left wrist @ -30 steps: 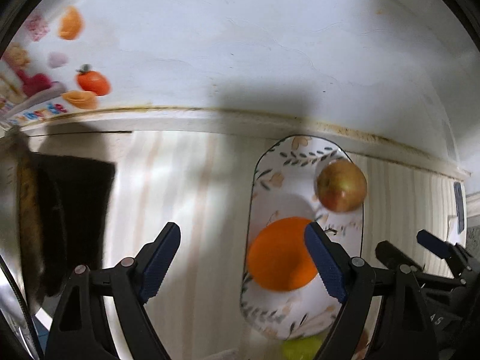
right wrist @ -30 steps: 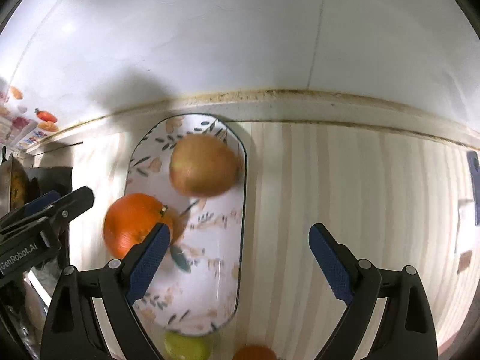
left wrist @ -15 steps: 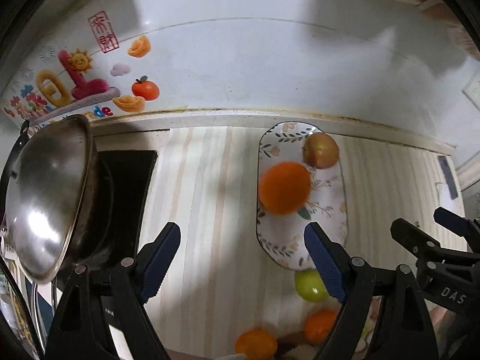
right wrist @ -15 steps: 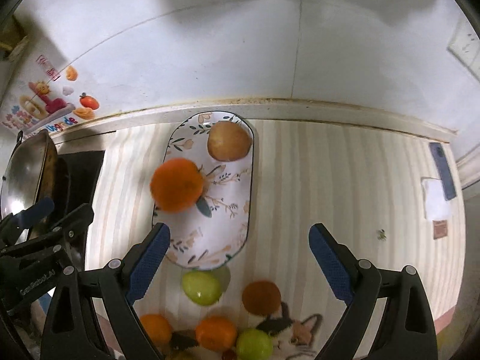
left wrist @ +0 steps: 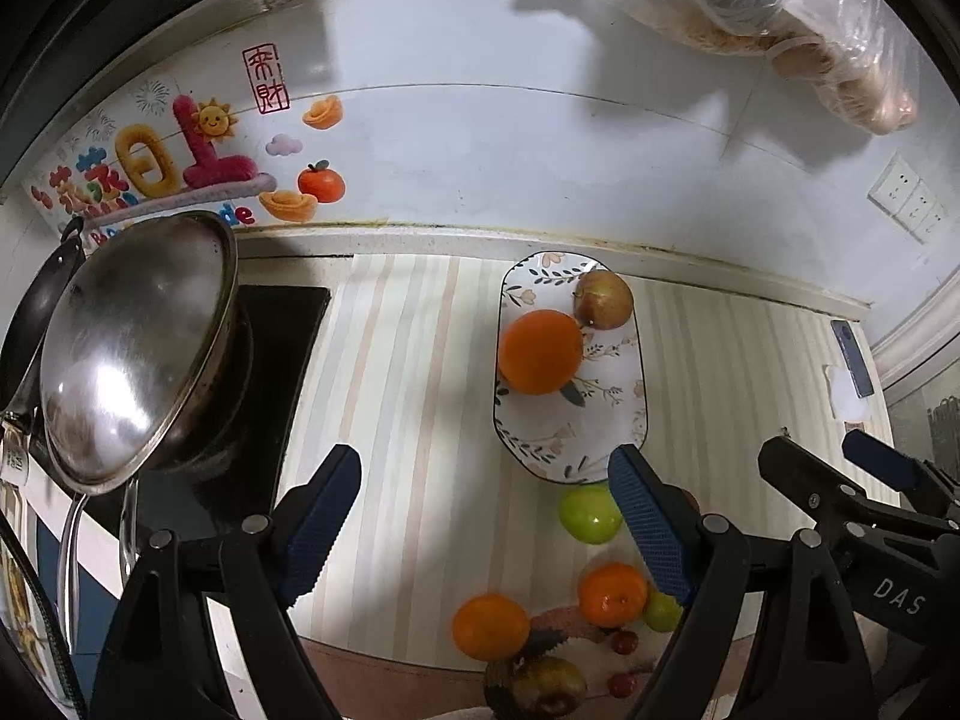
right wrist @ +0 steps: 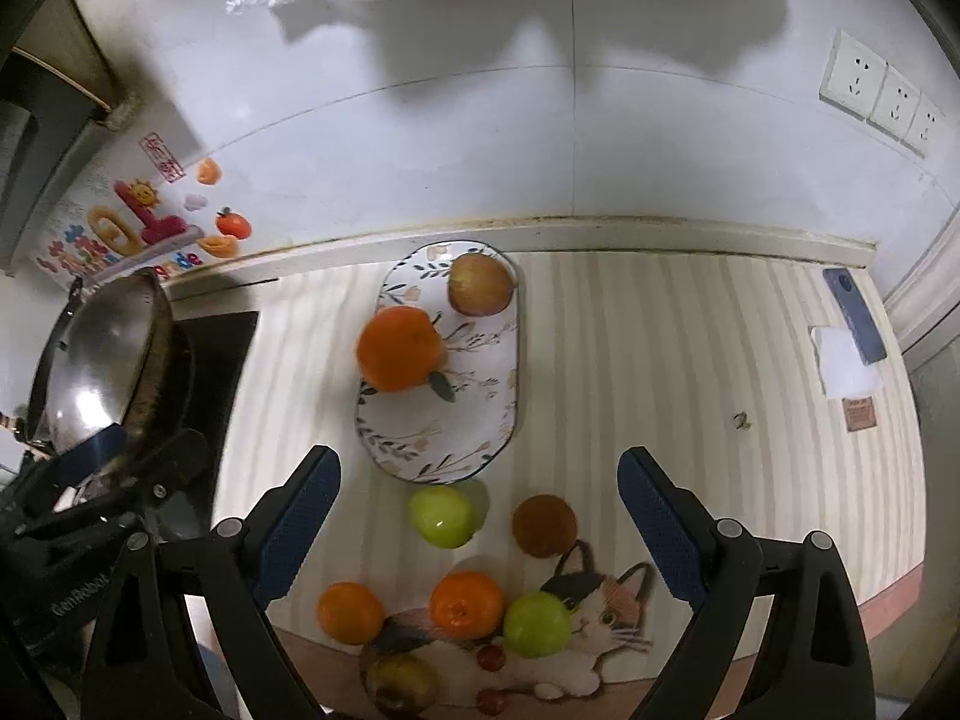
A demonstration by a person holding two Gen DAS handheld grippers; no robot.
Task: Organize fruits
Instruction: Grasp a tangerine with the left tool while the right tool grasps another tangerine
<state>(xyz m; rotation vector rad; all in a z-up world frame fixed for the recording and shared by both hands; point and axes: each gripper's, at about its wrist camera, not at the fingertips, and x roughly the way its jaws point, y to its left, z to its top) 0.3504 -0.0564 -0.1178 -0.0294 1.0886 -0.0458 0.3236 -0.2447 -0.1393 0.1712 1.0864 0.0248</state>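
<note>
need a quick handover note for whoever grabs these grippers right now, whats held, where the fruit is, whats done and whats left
Left gripper: open, empty, above the counter.
Right gripper: open, empty, over the loose fruit.
Oval plate by the back wall holds a large orange and a reddish apple.
Loose on the counter near the front edge: green apple, brown round fruit, two small oranges, second green apple, a dull yellowish apple, plus small red fruits.
Done: two fruits plated.
Left: likely plate the rest; the green apple by the plate's near rim is closest.

Steel wok [left wrist: 132, 324], wall sockets [right wrist: 879, 93], phone [right wrist: 855, 315]
</note>
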